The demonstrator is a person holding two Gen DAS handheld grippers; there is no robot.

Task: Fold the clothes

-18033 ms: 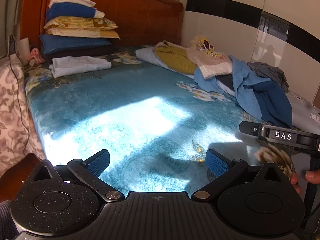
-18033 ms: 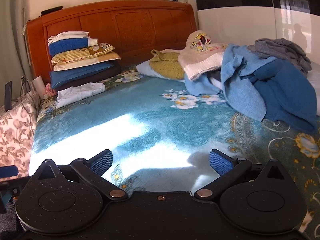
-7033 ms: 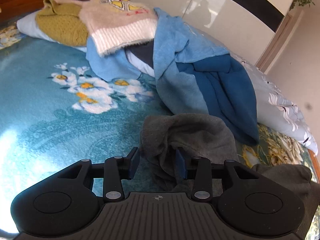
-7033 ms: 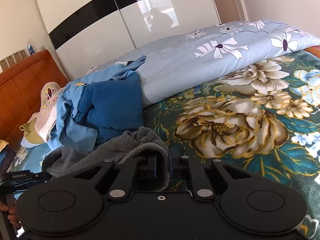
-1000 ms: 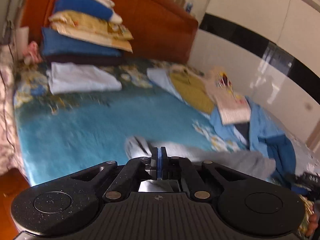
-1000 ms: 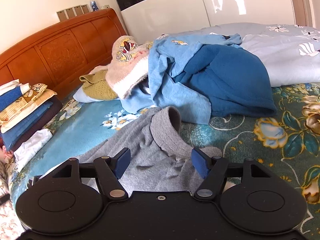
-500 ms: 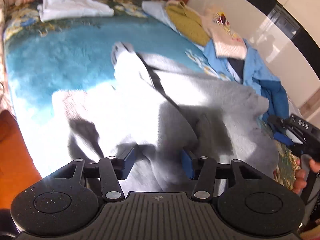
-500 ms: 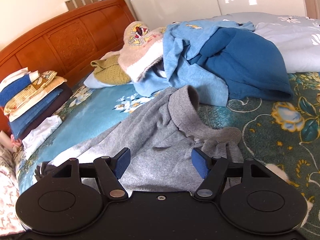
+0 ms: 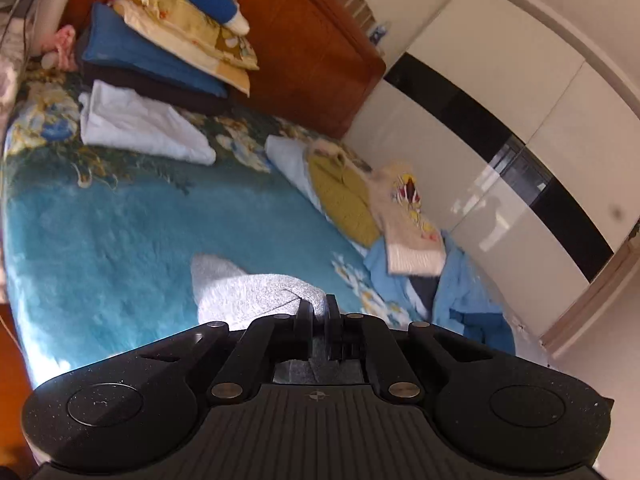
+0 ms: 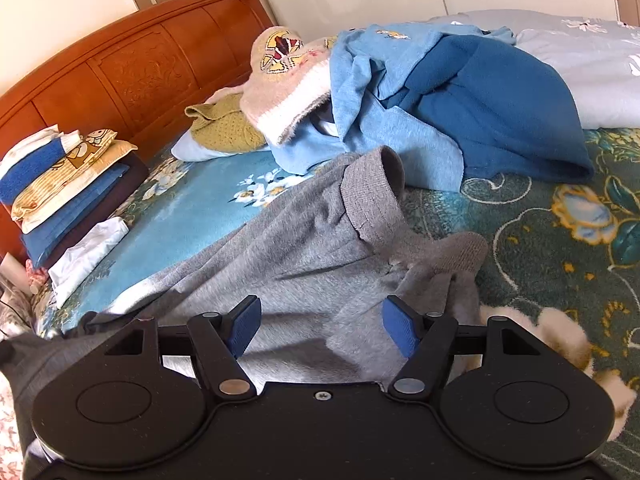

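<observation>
A grey sweater (image 10: 304,236) lies spread across the blue floral bedspread (image 10: 192,200), its ribbed collar (image 10: 372,192) turned up towards the clothes pile. My right gripper (image 10: 320,330) is open and empty, hovering just above the sweater's near part. My left gripper (image 9: 318,308) is shut on a fold of the grey sweater (image 9: 248,292), which looks pale in the sunlight and is lifted a little off the bed. Most of the sweater is hidden behind the left gripper's body.
A pile of unfolded clothes, light blue and dark blue (image 10: 440,100), a pink knit (image 10: 288,76) and a yellow knit (image 10: 224,124), lies at the far side. Stacked pillows (image 10: 60,172) and a folded white garment (image 10: 86,256) sit by the wooden headboard (image 10: 140,64). A pale quilt (image 10: 592,68) lies at right.
My left gripper was open over the spread sweater half a second ago; now it is shut on a fold and tilted up towards the headboard. The right gripper stays open, slightly closer.
</observation>
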